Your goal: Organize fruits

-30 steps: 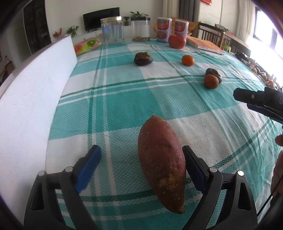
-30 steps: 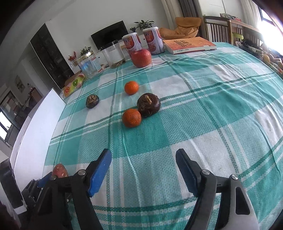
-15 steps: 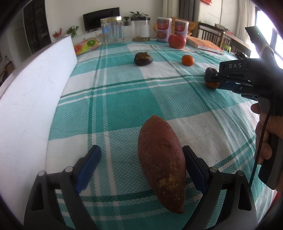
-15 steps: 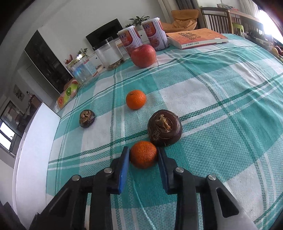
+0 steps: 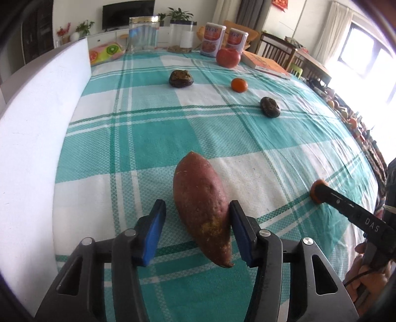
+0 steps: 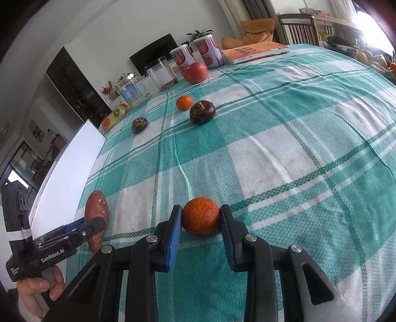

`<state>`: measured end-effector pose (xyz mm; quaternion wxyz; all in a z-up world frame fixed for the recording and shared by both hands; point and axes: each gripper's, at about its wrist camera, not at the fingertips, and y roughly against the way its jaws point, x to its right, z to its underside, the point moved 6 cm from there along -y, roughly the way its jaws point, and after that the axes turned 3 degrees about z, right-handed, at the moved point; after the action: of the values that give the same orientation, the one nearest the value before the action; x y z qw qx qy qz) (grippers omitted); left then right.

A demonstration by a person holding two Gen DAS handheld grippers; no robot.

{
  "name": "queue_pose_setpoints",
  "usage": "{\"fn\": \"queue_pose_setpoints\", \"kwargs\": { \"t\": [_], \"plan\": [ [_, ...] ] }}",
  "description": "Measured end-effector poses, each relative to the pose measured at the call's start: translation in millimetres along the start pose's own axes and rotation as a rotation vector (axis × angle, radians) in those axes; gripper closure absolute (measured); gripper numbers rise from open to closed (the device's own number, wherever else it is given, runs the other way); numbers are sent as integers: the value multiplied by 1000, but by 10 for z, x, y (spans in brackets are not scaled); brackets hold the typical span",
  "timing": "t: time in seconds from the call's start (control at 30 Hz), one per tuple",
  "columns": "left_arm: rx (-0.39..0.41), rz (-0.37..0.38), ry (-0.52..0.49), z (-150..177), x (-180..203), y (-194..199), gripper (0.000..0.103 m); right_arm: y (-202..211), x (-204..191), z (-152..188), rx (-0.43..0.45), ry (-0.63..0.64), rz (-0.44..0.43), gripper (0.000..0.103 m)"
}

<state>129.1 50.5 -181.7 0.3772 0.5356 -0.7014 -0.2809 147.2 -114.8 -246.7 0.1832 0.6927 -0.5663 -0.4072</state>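
My right gripper (image 6: 201,219) pinches a tangerine (image 6: 201,216); left gripper (image 5: 196,229) is closing round the sweet potato (image 5: 201,213), one pad not yet touching. Nothing's grouped yet: apple (image 5: 228,57), 2nd tangerine (image 5: 239,85) & both dark fruits left.

A home: television (image 5: 128,9), houseplants (image 5: 180,13) (dining chairs (image 5: 277,48) too).

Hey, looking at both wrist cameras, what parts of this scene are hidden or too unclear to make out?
- Left wrist view: the held orange shows only as a sliver behind the right tongs.
- Right wrist view: the sweet potato's lower part sits behind the left tongs, closing around it; pad contact unclear.
- Both views: printing on the two cans and book is too small.
- Right edge: items by the window are glare-washed.
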Motion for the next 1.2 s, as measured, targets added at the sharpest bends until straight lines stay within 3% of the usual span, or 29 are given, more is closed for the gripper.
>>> {"fn": "queue_pose_setpoints", "kwargs": {
  "t": [0.1, 0.27, 0.43, 0.5, 0.6, 0.7, 0.8, 0.93, 1.13, 1.2],
  "plan": [
    [8, -32, -13, 11, 67, 15, 59, 72, -38, -16, 19, 26, -2, 72],
    [20, 119, 107, 99, 40, 339, 59, 26, -13, 19, -3, -3, -35, 72],
    [72, 291, 196, 141, -76, 1131, 59, -16, -77, 30, -17, 18, -57, 72],
    [122, 317, 230, 129, -228, 1481, 59, -43, -173, 37, -32, 44, -72, 72],
    [202, 249, 281, 101, -613, 1872, 59, -54, -492, 74, -71, 52, -149, 72],
    [238, 99, 335, 104, -1110, 1990, 59, 24, -1135, 115, -106, 106, -286, 72],
    [207, -39, 409, 176, -1578, 1913, 59, 187, -1970, 165, -126, 265, -404, 72],
    [154, -146, 460, 292, -1925, 1788, 59, 381, -2963, 348, -154, 493, -507, 72],
    [131, -237, 472, 408, -2088, 1782, 58, 170, -3668, 603, -199, 658, -486, 71],
    [158, -275, 465, 403, -2110, 1847, 56, 74, -3712, 621, -218, 651, -473, 55]
  ]
}}
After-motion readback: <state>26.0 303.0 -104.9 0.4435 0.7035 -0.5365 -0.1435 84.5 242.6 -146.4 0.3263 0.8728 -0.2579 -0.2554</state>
